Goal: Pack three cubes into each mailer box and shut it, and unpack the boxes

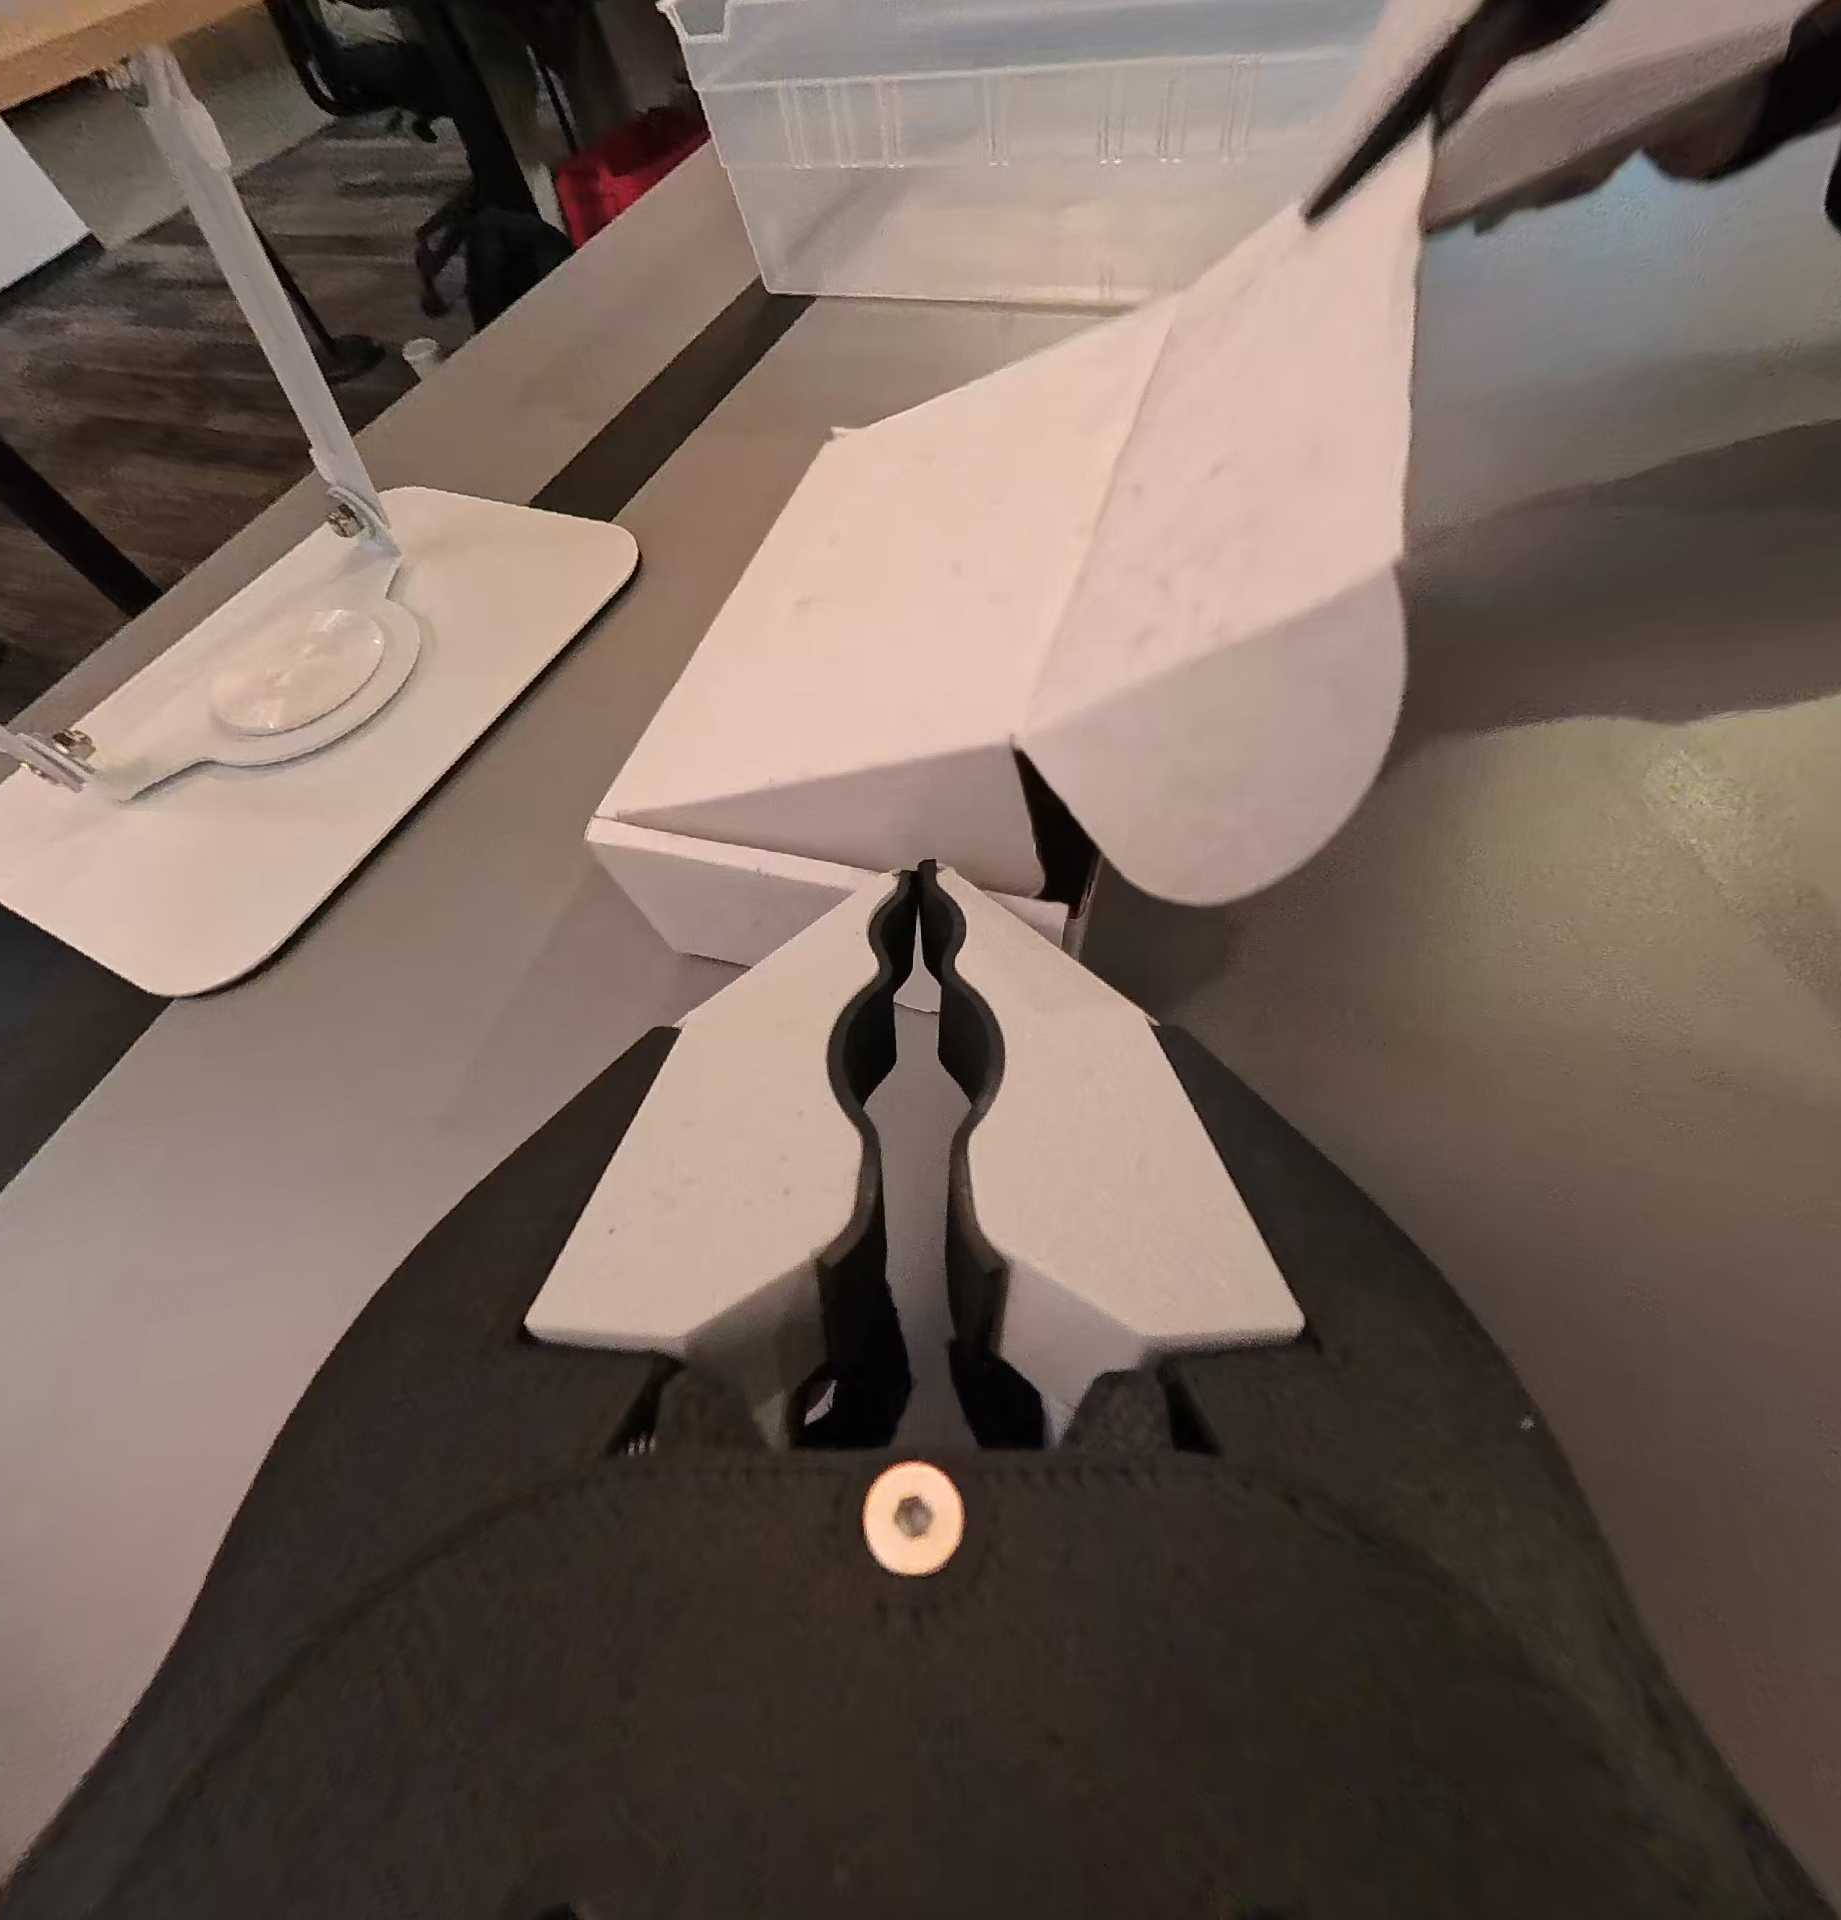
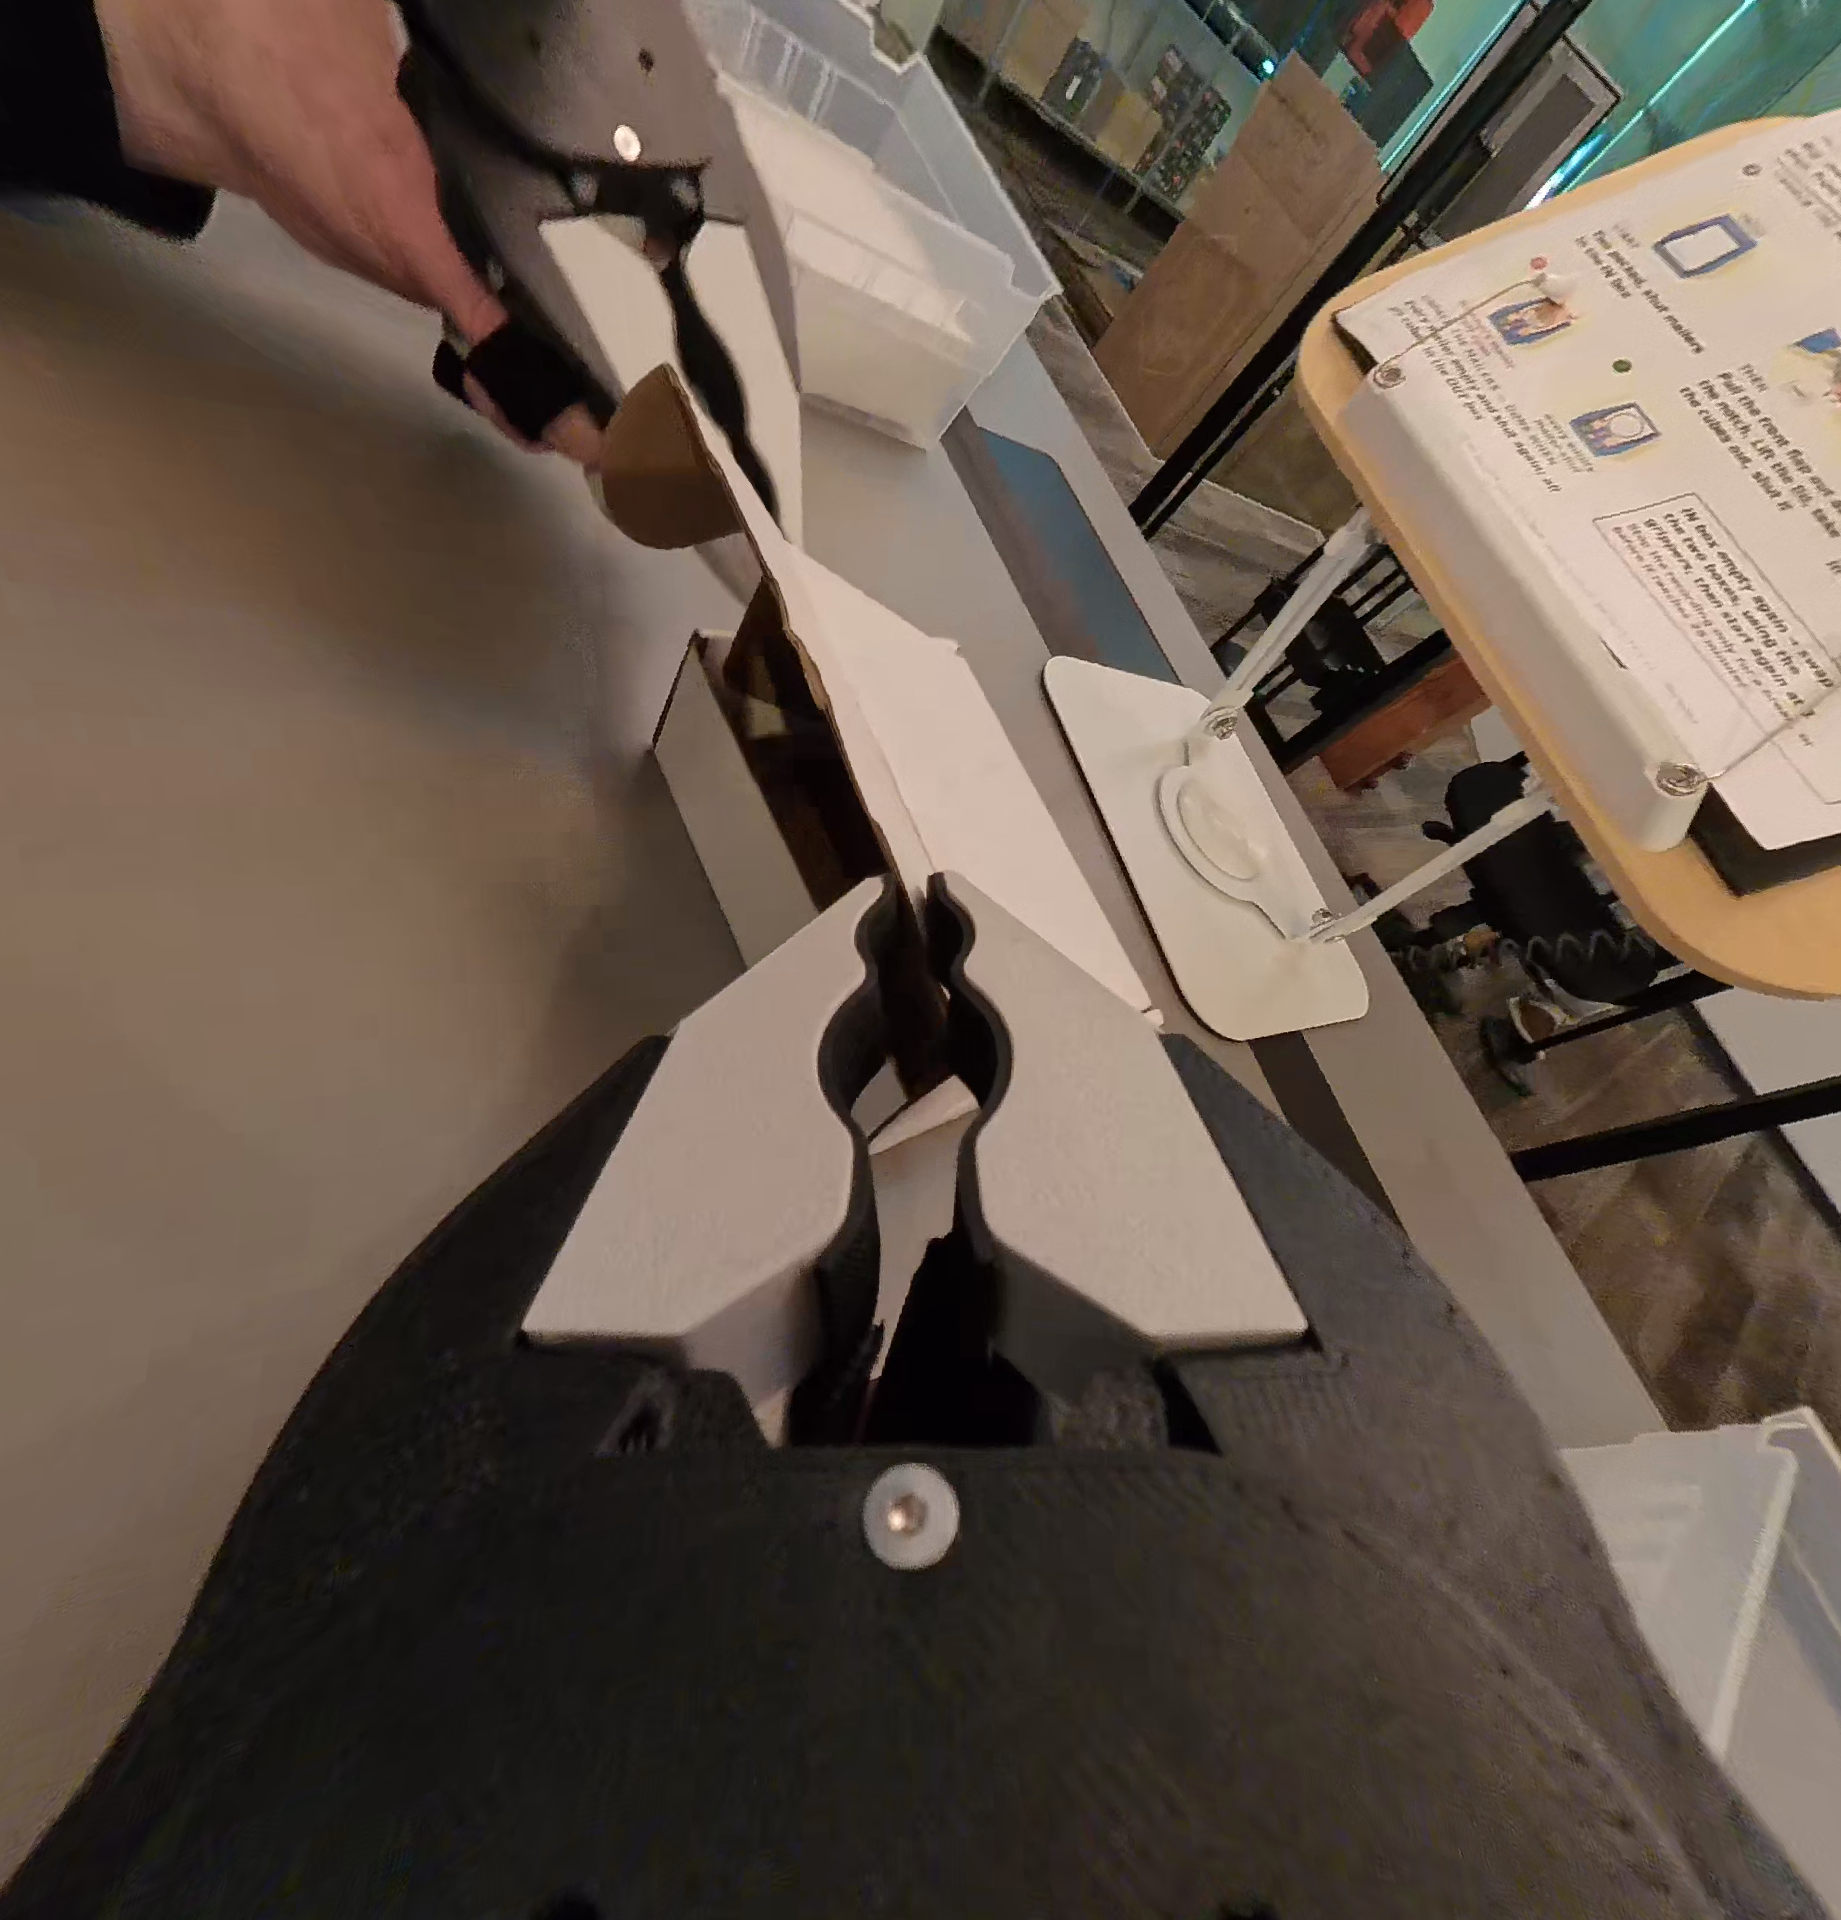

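Note:
A white mailer box (image 1: 750, 894) stands on the grey table (image 1: 272, 1195). Its lid (image 1: 895, 623) is partly raised, and the rounded front flap (image 1: 1238, 644) sticks up and out. My right gripper (image 2: 921, 894) is shut on the edge of that flap, with cardboard between its fingers; it also shows in the left wrist view (image 1: 1373, 166). My left gripper (image 1: 921, 883) is shut, with its tips against the box's near wall and nothing visible between them. A hand holds it in the right wrist view (image 2: 760, 488). The brown inside of the box (image 2: 791, 790) shows. No cubes are visible.
A white stand base (image 1: 272, 727) sits left of the box by the table edge. It carries a board with printed sheets (image 2: 1622, 520). A clear plastic bin (image 1: 999, 156) stands behind the box. Another clear bin (image 2: 1726, 1610) is at the lower right.

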### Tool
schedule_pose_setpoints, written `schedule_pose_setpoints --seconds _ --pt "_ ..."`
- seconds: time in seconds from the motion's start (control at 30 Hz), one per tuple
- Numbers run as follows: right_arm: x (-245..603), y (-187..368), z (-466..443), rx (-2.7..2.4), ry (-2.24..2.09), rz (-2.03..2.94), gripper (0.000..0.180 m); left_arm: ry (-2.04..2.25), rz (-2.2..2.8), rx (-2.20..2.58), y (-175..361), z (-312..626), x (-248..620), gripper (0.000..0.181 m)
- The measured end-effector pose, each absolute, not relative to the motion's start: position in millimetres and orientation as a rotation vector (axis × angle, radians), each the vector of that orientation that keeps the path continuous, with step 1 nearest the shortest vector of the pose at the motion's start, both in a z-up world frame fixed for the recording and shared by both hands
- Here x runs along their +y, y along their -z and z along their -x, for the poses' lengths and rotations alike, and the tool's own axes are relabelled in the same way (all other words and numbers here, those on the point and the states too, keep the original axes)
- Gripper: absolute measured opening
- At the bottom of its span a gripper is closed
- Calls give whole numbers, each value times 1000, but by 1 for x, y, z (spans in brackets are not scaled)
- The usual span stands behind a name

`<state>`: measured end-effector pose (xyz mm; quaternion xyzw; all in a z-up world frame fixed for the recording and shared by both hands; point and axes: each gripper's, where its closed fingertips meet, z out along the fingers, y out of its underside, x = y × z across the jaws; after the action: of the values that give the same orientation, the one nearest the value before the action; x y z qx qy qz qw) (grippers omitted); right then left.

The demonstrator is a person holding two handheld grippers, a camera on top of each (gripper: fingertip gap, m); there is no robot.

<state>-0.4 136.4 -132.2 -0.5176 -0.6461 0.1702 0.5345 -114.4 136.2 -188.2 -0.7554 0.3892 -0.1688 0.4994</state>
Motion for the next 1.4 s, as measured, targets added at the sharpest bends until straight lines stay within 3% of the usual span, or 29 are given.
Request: schedule_pose_setpoints --seconds 0.43,0.7,0.83,1.1,1.4 --pt "167 63 23 -1575 -503 1403 0 380 1813 1055 193 108 127 0" --pt "221 57 30 -1478 -560 1570 1 344 1817 1108 197 97 125 0" --pt "257 73 30 -1462 -385 1612 2 346 1814 1147 197 91 119 0" --pt "289 156 30 -1584 -145 1733 4 383 1807 1214 204 68 97 0" --pt "279 188 29 -1635 -397 1972 6 382 1811 1211 204 57 76 0"
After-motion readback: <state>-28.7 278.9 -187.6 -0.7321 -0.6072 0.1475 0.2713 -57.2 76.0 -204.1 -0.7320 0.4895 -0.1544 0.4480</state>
